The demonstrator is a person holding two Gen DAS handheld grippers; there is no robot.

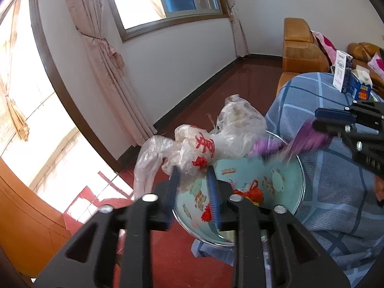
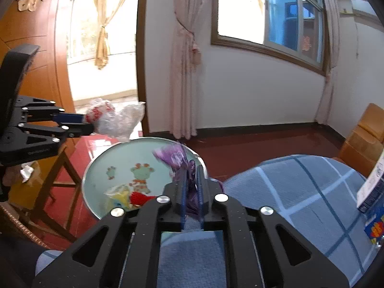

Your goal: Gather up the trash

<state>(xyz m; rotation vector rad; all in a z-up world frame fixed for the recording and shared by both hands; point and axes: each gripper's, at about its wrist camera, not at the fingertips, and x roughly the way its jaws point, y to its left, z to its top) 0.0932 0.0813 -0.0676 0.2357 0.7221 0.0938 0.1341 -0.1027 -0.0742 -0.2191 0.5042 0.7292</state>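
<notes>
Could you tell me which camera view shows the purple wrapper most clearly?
The right wrist view: the purple wrapper sits close between the right gripper jaws, its crinkled film visible over the round tray. In the left wrist view it is only a motion-blurred purple streak at the frame's right side.

A blue checked cloth (image 2: 300, 192) drapes the low furniture beside a round glass surface (image 2: 100, 168) printed with cartoon animals. Pink curtains (image 2: 184, 72) hang by the window (image 2: 276, 16) (tied back). An orange sofa (image 1: 302, 48) stands against the wall, a carton (image 1: 360, 84) near it; the floor (image 2: 252, 144) is dark red.
</notes>
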